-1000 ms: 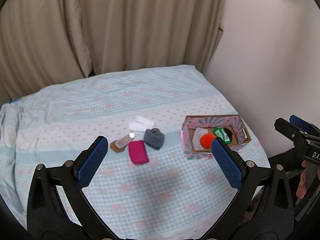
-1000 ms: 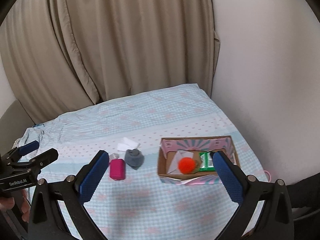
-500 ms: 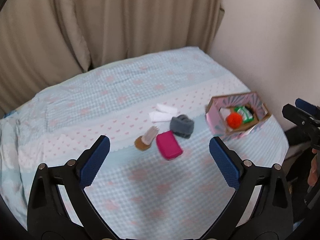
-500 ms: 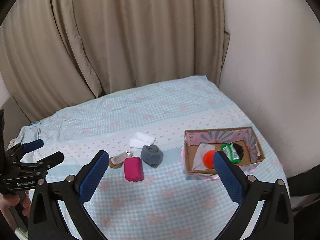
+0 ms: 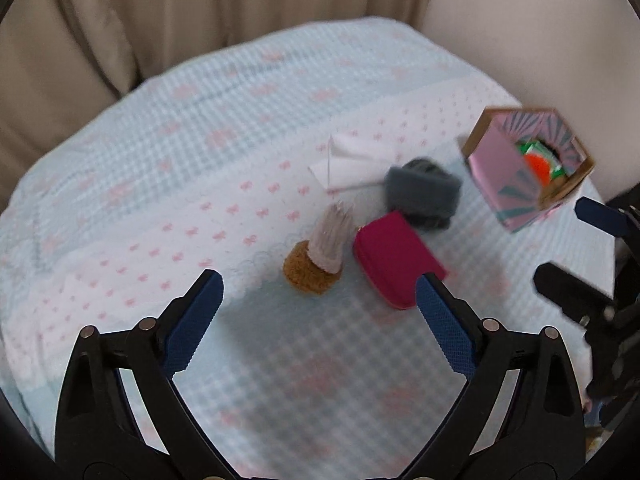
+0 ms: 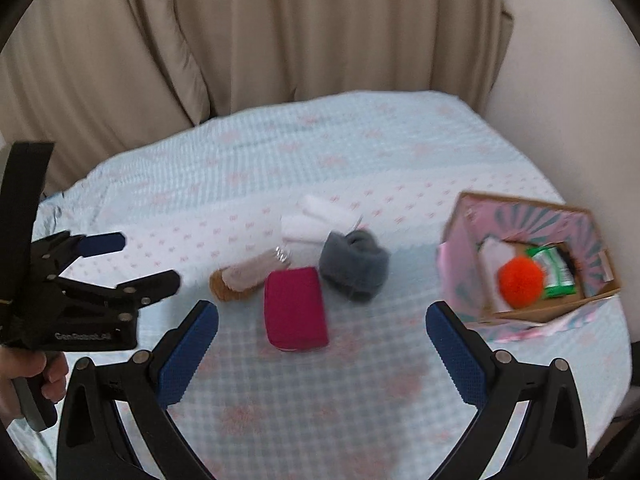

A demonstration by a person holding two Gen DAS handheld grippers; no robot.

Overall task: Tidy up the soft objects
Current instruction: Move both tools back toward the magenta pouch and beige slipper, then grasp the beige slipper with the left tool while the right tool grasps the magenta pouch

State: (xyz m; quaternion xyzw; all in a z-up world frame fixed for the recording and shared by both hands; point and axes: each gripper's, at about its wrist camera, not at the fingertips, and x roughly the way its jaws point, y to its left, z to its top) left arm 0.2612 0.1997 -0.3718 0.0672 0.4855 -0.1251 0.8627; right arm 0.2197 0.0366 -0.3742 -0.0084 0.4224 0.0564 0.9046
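Far left in the right wrist view, the left gripper point(image 6: 146, 260) hangs over the edge of the bed point(image 6: 360, 152), jaws spread wide with nothing between them, a hand point(image 6: 28, 372) wrapped round its handle. Moving right, four loose items sit in a tight cluster mid-bed: one brush-like piece with a brown base point(image 6: 244, 276) lying on its side, one magenta pouch point(image 6: 296, 308) just beside it, one grey rolled cloth point(image 6: 356, 268) touching the pouch's far corner, and behind them one white folded cloth point(image 6: 316, 220). Right again, one cardboard box point(image 6: 464, 256) with pink and teal printed walls stands apart from the cluster, holding one orange pom-pom point(image 6: 520, 282) and one green packet point(image 6: 558, 274) beside it; something white lies under them, too blurred to name. The right gripper point(image 6: 320, 360) hovers low at the near edge, blue pads point(image 6: 188, 360) wide apart and gripping nothing. From the left wrist view, same count: brush, pouch, grey roll, white cloth, one box at far right, and the left gripper's own jaws gape wide over the checked sheet.
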